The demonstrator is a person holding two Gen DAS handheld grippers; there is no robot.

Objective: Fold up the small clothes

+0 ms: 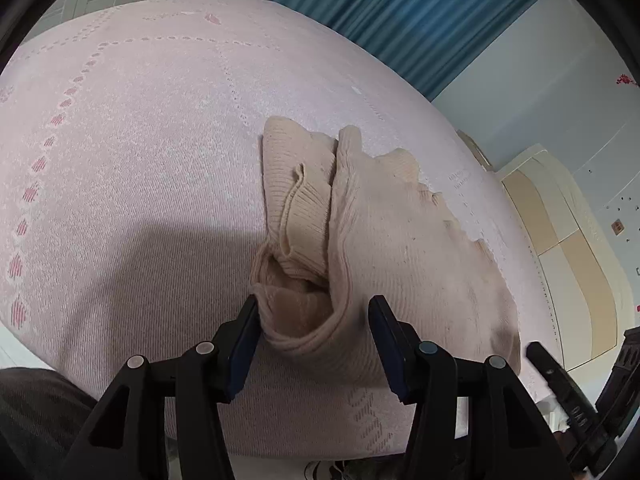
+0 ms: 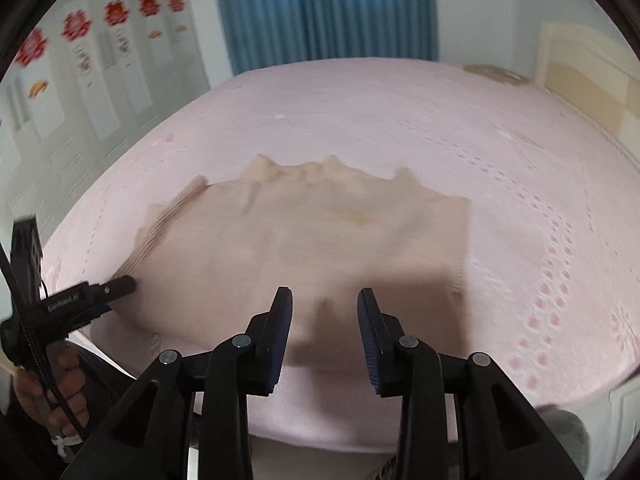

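A beige knit garment [image 1: 400, 240] lies folded on the pink bed cover [image 1: 140, 160], its ribbed cuff and hem bunched at the near left side. My left gripper [image 1: 315, 308] is open, and the ribbed fold lies loose between its fingers. In the blurred right wrist view the garment [image 2: 320, 232] spreads flat, and my right gripper [image 2: 324, 292] hangs open just above its near edge with nothing between the pads. The left gripper's fingertip [image 2: 120, 286] rests at the garment's left edge, with a hand [image 2: 60, 380] on its handle. A right gripper finger [image 1: 536, 350] shows at the garment's right corner.
The bed's front edge runs just below both grippers. A blue curtain [image 2: 320, 12] hangs behind the bed and a cream headboard [image 2: 592, 80] stands at the right. White wardrobe doors with red decorations [image 2: 80, 60] line the left. Another beige item [image 2: 492, 72] lies at the far corner.
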